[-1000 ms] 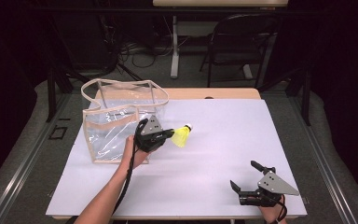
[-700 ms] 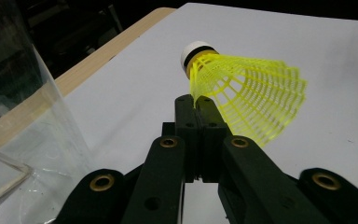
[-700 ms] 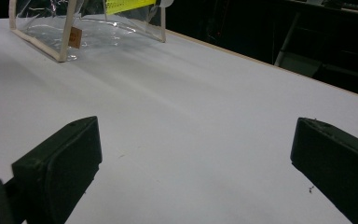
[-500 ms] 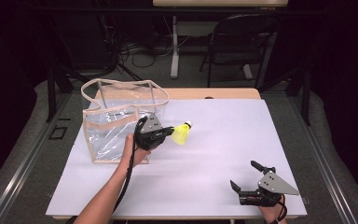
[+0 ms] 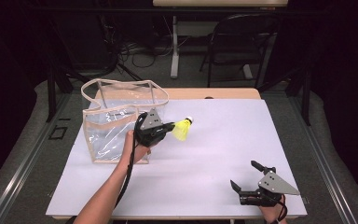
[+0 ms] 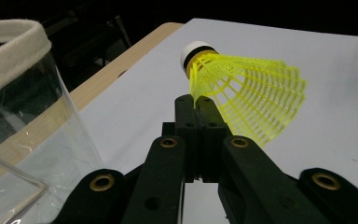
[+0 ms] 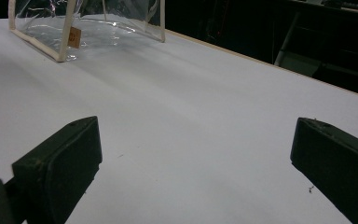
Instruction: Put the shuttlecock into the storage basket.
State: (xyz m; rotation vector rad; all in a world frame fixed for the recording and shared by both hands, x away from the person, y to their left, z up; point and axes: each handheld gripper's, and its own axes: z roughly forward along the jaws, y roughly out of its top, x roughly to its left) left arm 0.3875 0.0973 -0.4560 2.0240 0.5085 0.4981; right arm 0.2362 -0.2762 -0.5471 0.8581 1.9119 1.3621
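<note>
High view: your left gripper (image 5: 168,127) is clamped on the yellow shuttlecock (image 5: 182,129), holding it off the table (image 5: 223,154) just right of the clear bag (image 5: 116,122). The white cork tip points away from you and right. The bag stands upright at the table's left, mouth open. Your right gripper (image 5: 246,178) rests at the near right edge, well apart from both, jaws spread with nothing between them.

Left gripper view: 2 jaws pressed together, pinching the shuttlecock (image 6: 242,93) by the rim of its mesh skirt; the cork is up and away. The bag's cloth-trimmed rim (image 6: 9,42) sits close at left.

Right gripper view: 2 jaws wide apart over bare table (image 7: 191,130). The bag (image 7: 88,28) is far off at top left.
</note>
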